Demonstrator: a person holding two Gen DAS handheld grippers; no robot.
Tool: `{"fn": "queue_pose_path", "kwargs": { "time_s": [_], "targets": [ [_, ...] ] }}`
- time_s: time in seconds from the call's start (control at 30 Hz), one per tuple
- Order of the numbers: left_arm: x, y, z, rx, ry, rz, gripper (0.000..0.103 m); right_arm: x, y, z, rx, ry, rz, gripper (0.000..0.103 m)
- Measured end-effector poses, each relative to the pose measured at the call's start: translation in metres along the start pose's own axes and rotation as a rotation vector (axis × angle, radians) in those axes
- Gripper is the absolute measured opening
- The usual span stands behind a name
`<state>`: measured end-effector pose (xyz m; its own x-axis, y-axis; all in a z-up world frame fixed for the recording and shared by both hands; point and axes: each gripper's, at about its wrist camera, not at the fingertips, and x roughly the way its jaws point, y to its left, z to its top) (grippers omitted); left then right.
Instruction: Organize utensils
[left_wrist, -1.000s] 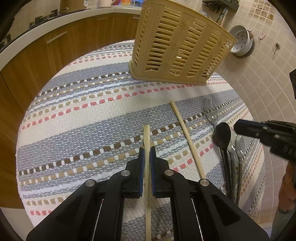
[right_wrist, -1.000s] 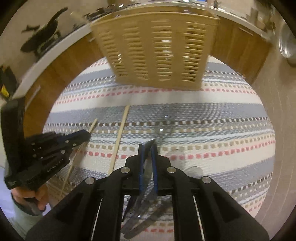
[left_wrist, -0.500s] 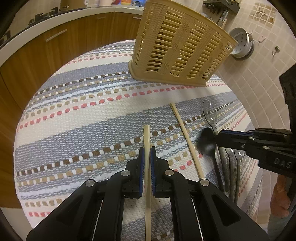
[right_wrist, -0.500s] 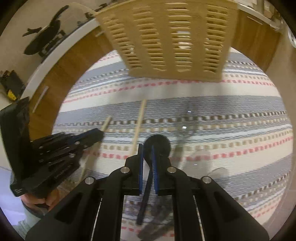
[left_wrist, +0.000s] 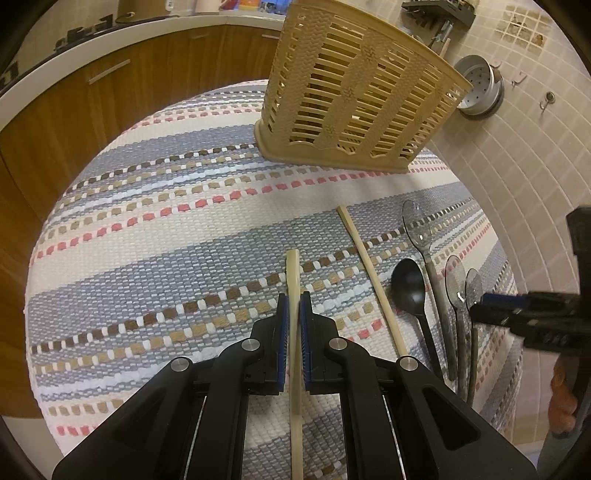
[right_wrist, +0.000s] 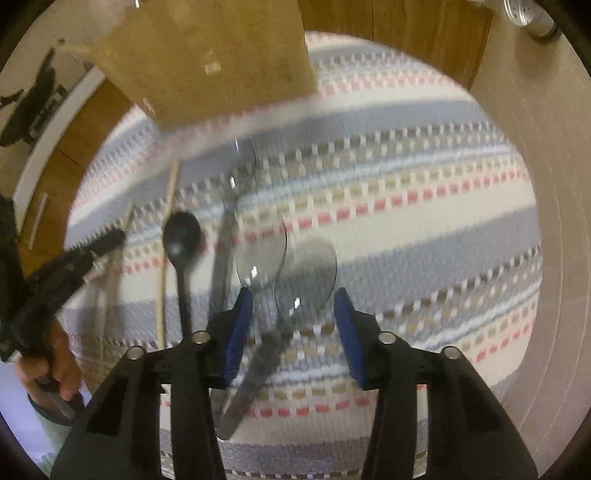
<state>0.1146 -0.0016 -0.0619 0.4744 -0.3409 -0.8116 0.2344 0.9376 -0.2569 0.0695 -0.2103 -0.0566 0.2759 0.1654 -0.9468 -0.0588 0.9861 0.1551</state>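
Note:
My left gripper (left_wrist: 294, 306) is shut on a pale wooden chopstick (left_wrist: 293, 269) that points up the striped cloth. A second chopstick (left_wrist: 369, 273) lies to its right. Beside that rest a black spoon (left_wrist: 408, 288) and three clear spoons (left_wrist: 417, 225). My right gripper (left_wrist: 484, 308) hovers over the clear spoons at the right. In the blurred right wrist view its jaws are opening around my right gripper's midpoint (right_wrist: 293, 321). A clear spoon (right_wrist: 306, 273) lies on the cloth under the gap, untouched by the pads. The black spoon (right_wrist: 181, 236) lies free to the left.
A beige slotted utensil basket (left_wrist: 354, 96) stands at the far side of the striped tablecloth (left_wrist: 184, 229). A tiled wall with a hanging metal strainer (left_wrist: 480, 88) is on the right. Wooden cabinets (left_wrist: 110, 96) curve behind. A person's hand (right_wrist: 55, 362) holds the left gripper.
My right gripper carried the black spoon down to the cloth beside the clear spoons and let it go, then shifted right with its jaws spread. The left gripper kept still with its chopstick.

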Motion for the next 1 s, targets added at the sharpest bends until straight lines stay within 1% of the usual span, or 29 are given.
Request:
{"fn": "queue_pose_path", "kwargs": {
  "time_s": [0.2, 0.4, 0.47, 0.57, 0.67, 0.77, 0.83, 0.87, 1.0],
  "targets": [
    [0.0, 0.001, 0.001, -0.005, -0.003, -0.01, 0.004, 0.002, 0.019, -0.005, -0.055, -0.012, -0.126, 0.035],
    [0.0, 0.0, 0.0, 0.002, 0.0, -0.004, 0.005, 0.004, 0.03, 0.008, -0.05, -0.021, -0.165, 0.034],
    [0.001, 0.0, 0.001, 0.004, 0.003, -0.007, 0.005, 0.003, 0.032, 0.008, -0.058, -0.02, -0.157, 0.031],
    [0.002, 0.0, 0.003, 0.008, 0.016, -0.007, 0.004, 0.0, 0.034, 0.004, -0.08, -0.028, -0.155, 0.029],
    [0.003, -0.005, 0.005, 0.02, 0.019, 0.021, 0.004, -0.005, 0.032, 0.001, -0.088, -0.065, -0.167, 0.029],
    [0.004, -0.006, 0.005, -0.008, 0.009, 0.006, 0.004, -0.023, 0.033, -0.003, -0.087, -0.121, -0.116, 0.029],
    [-0.002, -0.007, 0.006, -0.028, -0.03, -0.028, 0.004, -0.037, 0.033, -0.006, -0.101, -0.164, -0.094, 0.029],
    [-0.008, -0.008, 0.007, -0.036, -0.059, -0.054, 0.004, -0.042, 0.033, -0.007, -0.106, -0.184, -0.088, 0.029],
    [-0.035, -0.016, 0.013, -0.049, -0.169, -0.109, 0.004, -0.069, 0.032, -0.008, -0.098, -0.269, -0.028, 0.029]
  ]
}}
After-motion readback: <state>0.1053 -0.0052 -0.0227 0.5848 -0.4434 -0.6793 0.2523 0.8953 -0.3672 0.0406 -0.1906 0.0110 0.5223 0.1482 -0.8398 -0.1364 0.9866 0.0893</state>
